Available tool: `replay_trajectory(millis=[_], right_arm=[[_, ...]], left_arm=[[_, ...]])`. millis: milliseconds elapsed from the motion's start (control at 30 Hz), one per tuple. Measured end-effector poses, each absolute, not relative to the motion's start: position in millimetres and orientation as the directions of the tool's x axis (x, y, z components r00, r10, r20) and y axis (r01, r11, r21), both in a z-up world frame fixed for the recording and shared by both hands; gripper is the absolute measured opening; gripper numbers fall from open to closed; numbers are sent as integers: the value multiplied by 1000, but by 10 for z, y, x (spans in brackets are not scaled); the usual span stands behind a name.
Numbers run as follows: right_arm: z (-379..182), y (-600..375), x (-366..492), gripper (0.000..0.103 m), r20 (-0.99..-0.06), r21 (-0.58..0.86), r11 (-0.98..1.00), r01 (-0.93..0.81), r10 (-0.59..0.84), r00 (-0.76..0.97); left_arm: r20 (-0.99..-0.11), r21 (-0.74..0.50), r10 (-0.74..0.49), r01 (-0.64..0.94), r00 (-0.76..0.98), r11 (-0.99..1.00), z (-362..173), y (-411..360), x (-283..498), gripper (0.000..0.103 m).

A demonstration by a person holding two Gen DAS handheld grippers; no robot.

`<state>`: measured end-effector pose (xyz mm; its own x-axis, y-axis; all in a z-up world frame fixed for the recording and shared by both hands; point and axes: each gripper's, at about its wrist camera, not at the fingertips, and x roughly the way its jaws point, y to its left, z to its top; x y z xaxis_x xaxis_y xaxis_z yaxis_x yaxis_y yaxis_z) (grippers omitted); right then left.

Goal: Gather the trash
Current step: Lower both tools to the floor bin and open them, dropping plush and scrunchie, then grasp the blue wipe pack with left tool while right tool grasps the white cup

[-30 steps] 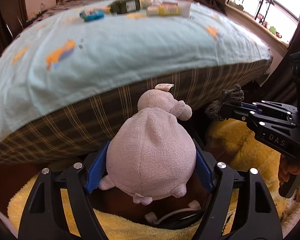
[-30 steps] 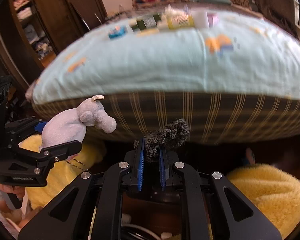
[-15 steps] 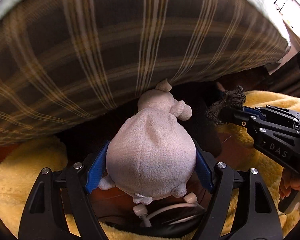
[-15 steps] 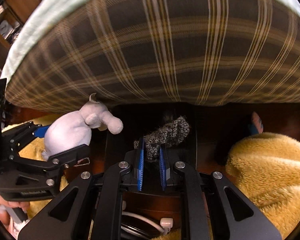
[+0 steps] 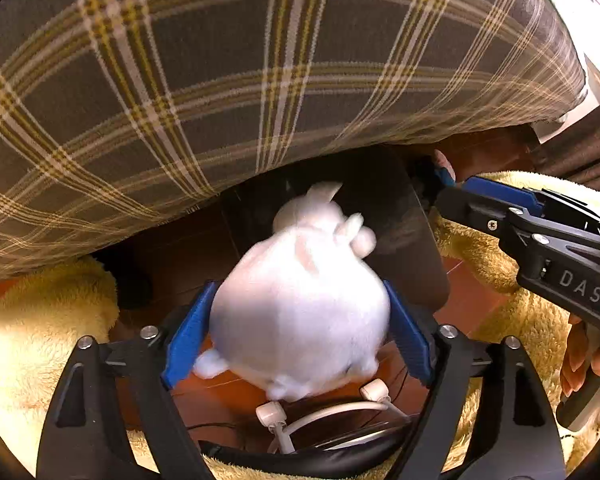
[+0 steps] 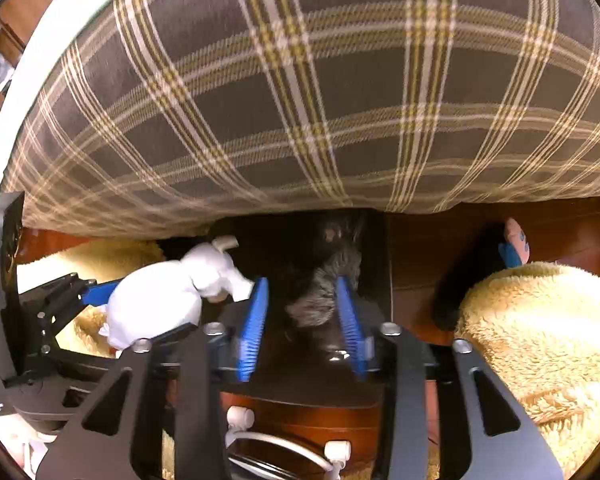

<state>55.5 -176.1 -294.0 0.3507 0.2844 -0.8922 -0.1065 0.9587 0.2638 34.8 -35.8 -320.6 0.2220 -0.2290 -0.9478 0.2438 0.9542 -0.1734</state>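
Observation:
A pale plush toy [image 5: 300, 320] sits blurred between the blue pads of my left gripper [image 5: 298, 286], whose jaws are opening; the pads stand slightly off its sides. It hangs over a dark bin [image 5: 404, 240] at the foot of the bed. In the right wrist view a dark knitted scrunchie [image 6: 320, 300] is blurred and loose between the pads of my right gripper [image 6: 301, 280], whose jaws are opening as well, above the same black bin [image 6: 380, 248]. The plush toy [image 6: 160, 304] shows at the left there. The right gripper's fingers [image 5: 496, 192] reach in from the right edge.
The plaid side of the bed [image 5: 260, 80] fills the upper half of both views. Yellow fluffy rugs [image 5: 40, 340] [image 6: 540, 340] lie on the red-brown floor either side of the bin. A white cable with plugs [image 5: 320, 408] lies below. A small pink and blue item [image 6: 514, 240] rests under the bed's edge.
Both grippers have sunk from bed-top height down beside the bin. Both pairs of jaws have widened; the scrunchie and the plush toy, firmly pinched before, now look loose and blurred.

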Motion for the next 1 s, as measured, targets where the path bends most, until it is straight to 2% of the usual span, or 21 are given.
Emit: replay_trajectory(millis=[100,133,200,300,367,400,733,1000], right_arm=[[-2839,-1792,557,50,-884,262,960,-96,279,376],[-2804,-1808,551,51,-880,261,961,-93,277,387],[-2716,-1854,545,62,-871,259,962,-86,271,409],[-2556,-1916,535,66,-857,254,964,-85,265,443],[-2390,-1977,513,81,-837,245,966,-78,251,486],[-2291,-2013,499,84,-824,241,968,-76,245,510],[-1409,-2212,557,91,-694,204,973,-108,222,685],[-1165,-2147,1035,91,-653,165,979,-120,200,731]], left_arm=[[-941,-161,-225,250,253,955,-3120,-442,416,91],[-938,-158,-226,252,265,955,-3071,-431,414,92],[-931,-156,-228,252,285,955,-2964,-397,400,94],[-919,-157,-235,251,318,955,-2787,-330,373,95],[-911,-150,-231,247,341,957,-2672,-290,364,95],[-903,-142,-226,242,365,960,-2558,-244,341,95],[-822,-108,-215,226,527,968,-1633,31,298,95],[-772,-100,-171,149,613,984,-1270,241,737,95]])
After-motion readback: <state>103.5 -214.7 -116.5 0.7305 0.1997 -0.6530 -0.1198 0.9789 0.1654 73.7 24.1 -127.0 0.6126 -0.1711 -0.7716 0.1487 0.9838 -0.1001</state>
